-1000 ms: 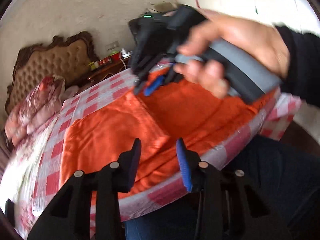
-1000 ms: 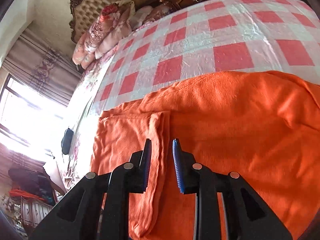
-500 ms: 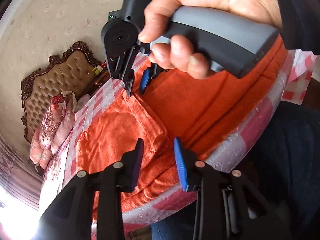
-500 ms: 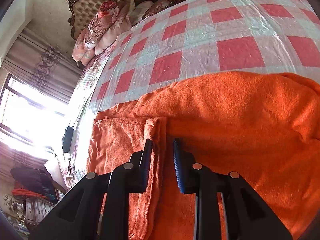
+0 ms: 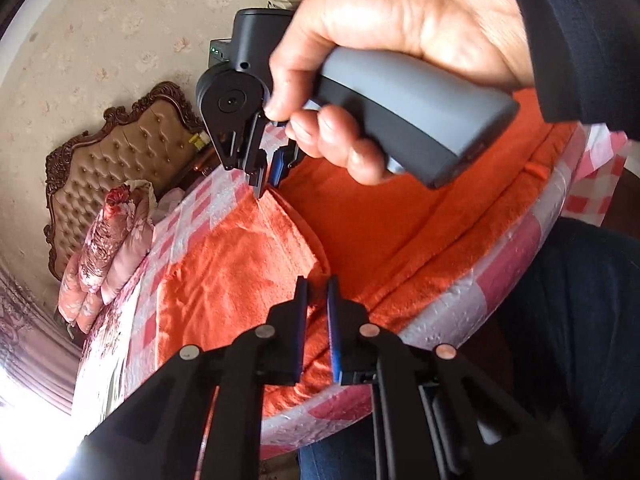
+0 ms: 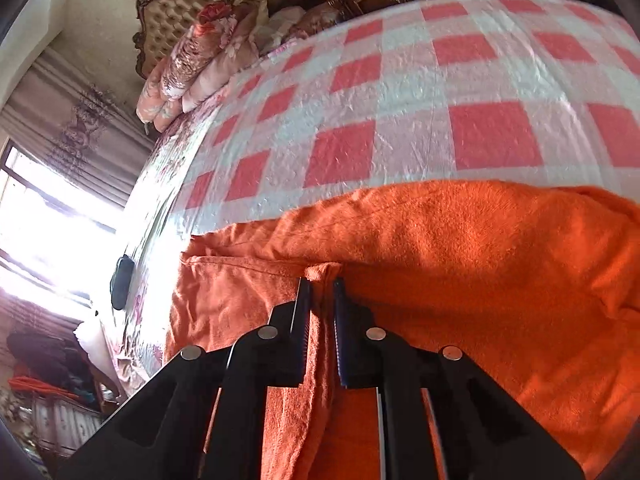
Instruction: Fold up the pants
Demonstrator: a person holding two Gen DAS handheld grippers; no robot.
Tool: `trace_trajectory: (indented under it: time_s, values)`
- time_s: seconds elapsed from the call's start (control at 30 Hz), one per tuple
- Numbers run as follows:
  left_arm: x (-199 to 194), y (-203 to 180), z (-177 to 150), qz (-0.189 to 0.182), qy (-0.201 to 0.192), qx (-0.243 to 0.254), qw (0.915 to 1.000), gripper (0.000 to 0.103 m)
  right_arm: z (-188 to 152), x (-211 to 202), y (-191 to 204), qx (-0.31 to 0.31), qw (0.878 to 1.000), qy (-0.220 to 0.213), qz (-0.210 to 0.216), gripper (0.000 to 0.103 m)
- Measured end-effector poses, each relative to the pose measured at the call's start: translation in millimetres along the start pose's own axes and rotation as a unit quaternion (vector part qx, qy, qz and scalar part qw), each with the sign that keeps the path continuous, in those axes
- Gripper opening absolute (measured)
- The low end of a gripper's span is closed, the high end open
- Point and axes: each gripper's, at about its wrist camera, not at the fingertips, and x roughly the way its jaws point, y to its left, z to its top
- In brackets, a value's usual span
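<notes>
Orange fleece pants [image 5: 248, 264] lie flat on the red-and-white checked cover of a bed [image 5: 500, 276]; they also fill the lower part of the right wrist view [image 6: 460, 248]. A folded edge runs across them. My left gripper [image 5: 317, 286] is shut on the near end of that folded edge. My right gripper [image 6: 322, 286] is shut on the far end of the same edge; it also shows in the left wrist view [image 5: 267, 178], held in a hand.
The checked cover [image 6: 400, 92] stretches beyond the pants. A floral quilt roll [image 6: 200, 52] and a tufted headboard [image 5: 120, 168] are at the bed's far end. A dark object [image 6: 121, 282] lies near the bright window side. The person's legs [image 5: 580, 340] press against the bed edge.
Both grippers have closed onto the folded edge of the pants; they were open half a second ago. The right gripper has come down to the cloth.
</notes>
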Motion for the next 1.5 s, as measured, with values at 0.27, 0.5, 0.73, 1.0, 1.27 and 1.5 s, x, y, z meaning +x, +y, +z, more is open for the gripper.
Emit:
trace_trajectory:
  time_s: [0.27,0.5,0.73,1.0,1.27,1.5]
  values:
    - [-4,-7,3,-0.011,-0.010,0.002,0.9999,0.009,-3,-22,1,-0.007,1.000,-0.020,-0.023,0.011]
    - [4,-2,-3,-0.046,0.000,-0.035,0.9983,0.020,-10,-3,-7,-0.019,0.998,-0.012,-0.053,0.015]
    - [-36,99,-47,-0.085,-0.036,-0.300,0.9495,0.055,-41,-52,27,-0.081,0.980,-0.103,-0.151,0.028]
    - [-14,192,-143,-0.102,0.012,-0.543,0.8331,0.064,-110,-30,73,-0.150,0.965,-0.122,-0.175,0.057]
    - [6,188,-159,-0.151,0.031,-0.574,0.8044,0.062,-121,-3,70,-0.153,0.960,-0.080,-0.221,0.057]
    - [13,183,-157,-0.176,0.034,-0.569,0.8027,0.050,-125,0,66,-0.159,0.958,-0.082,-0.226,0.061]
